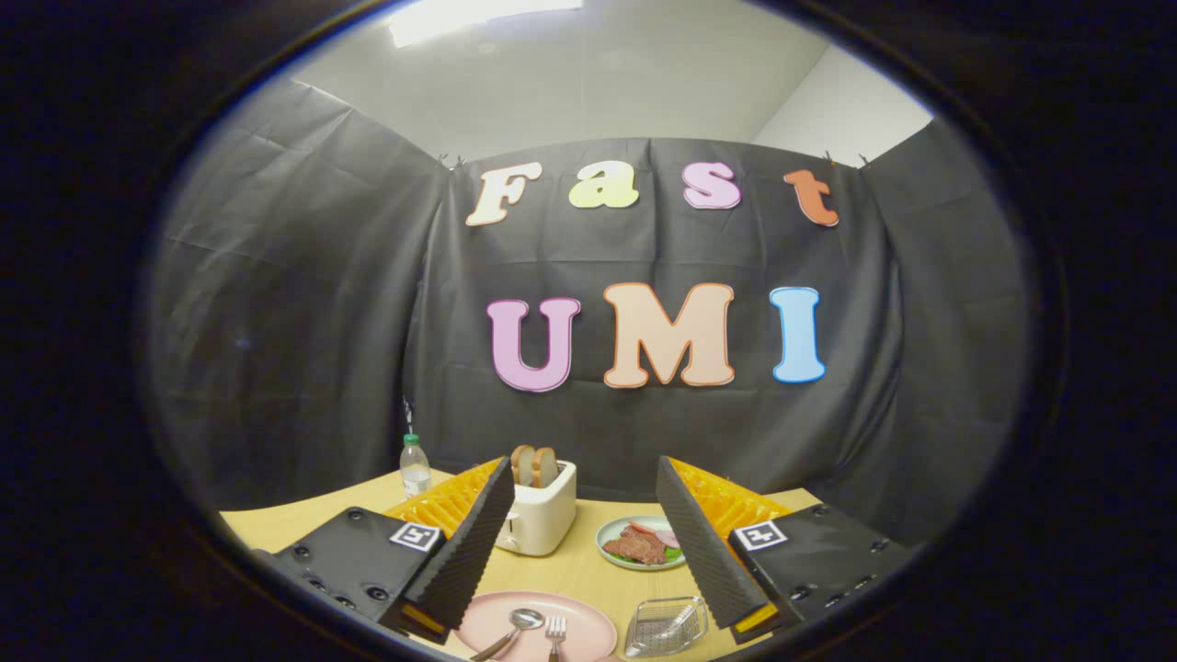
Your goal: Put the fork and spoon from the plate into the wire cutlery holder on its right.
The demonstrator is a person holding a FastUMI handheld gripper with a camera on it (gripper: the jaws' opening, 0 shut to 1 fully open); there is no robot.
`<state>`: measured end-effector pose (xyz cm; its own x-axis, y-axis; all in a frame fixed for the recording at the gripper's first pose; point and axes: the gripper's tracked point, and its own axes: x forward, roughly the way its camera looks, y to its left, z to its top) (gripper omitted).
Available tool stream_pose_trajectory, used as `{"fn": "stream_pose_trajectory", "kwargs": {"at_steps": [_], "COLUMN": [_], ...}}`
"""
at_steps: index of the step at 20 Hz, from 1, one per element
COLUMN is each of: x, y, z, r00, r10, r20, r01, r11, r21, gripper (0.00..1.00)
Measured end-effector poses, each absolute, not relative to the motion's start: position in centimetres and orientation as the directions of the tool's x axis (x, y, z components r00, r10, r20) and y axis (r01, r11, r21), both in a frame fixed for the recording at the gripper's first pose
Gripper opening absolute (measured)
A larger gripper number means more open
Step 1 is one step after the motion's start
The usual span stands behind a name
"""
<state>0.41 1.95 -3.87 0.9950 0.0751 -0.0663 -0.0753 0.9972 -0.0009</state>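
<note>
A pink plate [588, 627] lies on the wooden table, low between my two fingers. On it rest a metal spoon [515, 627] and, to the spoon's right, a metal fork [554, 633]. A wire cutlery holder [667, 627] sits just right of the plate, close to my right finger [703, 552]. My gripper [586, 485] hangs above the table, open, with nothing between its fingers. Plate, cutlery and holder all lie below and between the fingers.
A white toaster [538, 517] with two bread slices stands beyond the plate. A small plate of meat and greens [641, 544] sits to the toaster's right. A water bottle [415, 467] stands at the far left, by the black cloth wall.
</note>
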Motion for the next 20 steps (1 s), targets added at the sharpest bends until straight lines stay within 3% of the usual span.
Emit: {"fn": "stream_pose_trajectory", "kwargs": {"at_steps": [20], "x": [-1.9], "y": [3.7], "z": [-18.1], "r00": [0.886], "r10": [0.185], "r20": [-0.425], "r01": [-0.229], "r11": [0.972], "r21": [-0.054], "gripper": [1.0]}}
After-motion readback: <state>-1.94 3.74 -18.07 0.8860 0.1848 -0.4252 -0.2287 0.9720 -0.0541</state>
